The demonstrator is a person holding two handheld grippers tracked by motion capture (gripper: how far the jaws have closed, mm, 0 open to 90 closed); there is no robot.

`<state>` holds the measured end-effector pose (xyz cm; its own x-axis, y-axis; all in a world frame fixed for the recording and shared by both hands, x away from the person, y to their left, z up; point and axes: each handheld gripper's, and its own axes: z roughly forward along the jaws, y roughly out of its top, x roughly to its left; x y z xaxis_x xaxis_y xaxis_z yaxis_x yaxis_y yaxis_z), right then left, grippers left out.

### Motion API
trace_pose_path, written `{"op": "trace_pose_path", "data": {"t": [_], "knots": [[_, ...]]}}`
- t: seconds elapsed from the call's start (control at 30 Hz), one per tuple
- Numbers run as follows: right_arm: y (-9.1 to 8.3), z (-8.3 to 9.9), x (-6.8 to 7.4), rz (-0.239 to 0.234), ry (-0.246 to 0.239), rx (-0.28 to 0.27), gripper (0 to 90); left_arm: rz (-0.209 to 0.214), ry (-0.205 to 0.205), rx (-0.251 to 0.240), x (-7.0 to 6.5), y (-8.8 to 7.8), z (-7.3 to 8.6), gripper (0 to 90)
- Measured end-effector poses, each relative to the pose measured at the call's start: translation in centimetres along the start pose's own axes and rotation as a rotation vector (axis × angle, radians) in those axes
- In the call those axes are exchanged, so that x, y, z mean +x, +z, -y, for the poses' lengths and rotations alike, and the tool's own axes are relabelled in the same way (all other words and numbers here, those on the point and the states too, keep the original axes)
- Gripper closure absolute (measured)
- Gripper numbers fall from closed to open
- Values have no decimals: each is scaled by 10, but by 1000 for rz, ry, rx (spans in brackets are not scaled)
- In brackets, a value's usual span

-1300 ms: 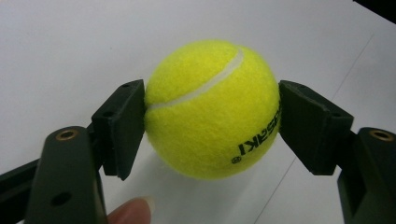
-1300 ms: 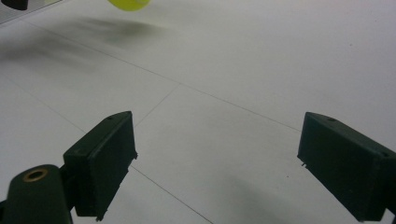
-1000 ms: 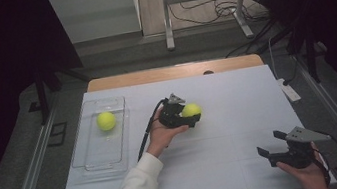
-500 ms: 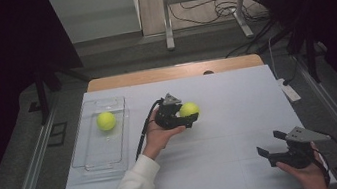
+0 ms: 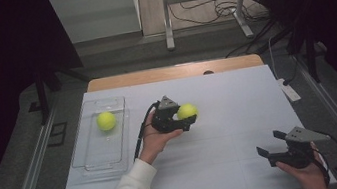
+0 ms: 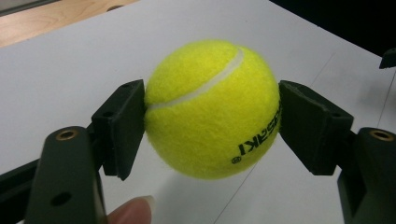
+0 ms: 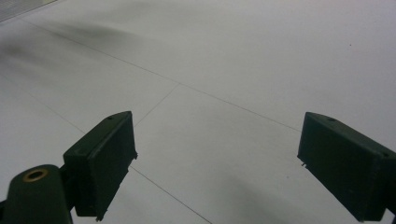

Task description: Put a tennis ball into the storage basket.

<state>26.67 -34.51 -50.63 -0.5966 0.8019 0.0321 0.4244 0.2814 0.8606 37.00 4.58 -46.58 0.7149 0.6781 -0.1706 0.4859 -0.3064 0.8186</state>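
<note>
Tennis ball point(image 6: 212, 109) sits clamped in your left gripper point(image 5: 184, 118) above the desk's point(image 5: 236, 89) middle, so keep it squeezed and carry it level, while your right gripper point(image 5: 272, 144) gapes empty near the front right corner.

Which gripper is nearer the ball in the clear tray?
Left. The left gripper is just right of the tray ball; the right gripper sits far right, near the table's front edge.
</note>
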Motion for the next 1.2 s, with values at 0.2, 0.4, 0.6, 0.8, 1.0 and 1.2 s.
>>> {"op": "trace_pose_path", "data": {"t": [0.2, 0.4, 0.6, 0.8, 1.0, 1.2], "knots": [[0, 0, 0, 0, 0, -1, 114, -4, 5, -9, 0, -6, 1, 276], [0, 0, 0, -3, -3, 0, 114, -9, 22, -11, -2, -12, 3, 276], [0, 0, 1, -2, -2, -1, 114, -10, 23, -26, -3, -18, 2, 276], [-1, 1, 0, -1, -3, -1, 114, -16, 23, -39, -2, -22, 1, 276], [-1, 1, 0, -1, -3, 0, 114, -19, 18, -57, -1, -28, -1, 276], [-1, 1, 1, 1, -8, 2, 114, -26, 16, -75, 0, -35, -4, 276]]}}
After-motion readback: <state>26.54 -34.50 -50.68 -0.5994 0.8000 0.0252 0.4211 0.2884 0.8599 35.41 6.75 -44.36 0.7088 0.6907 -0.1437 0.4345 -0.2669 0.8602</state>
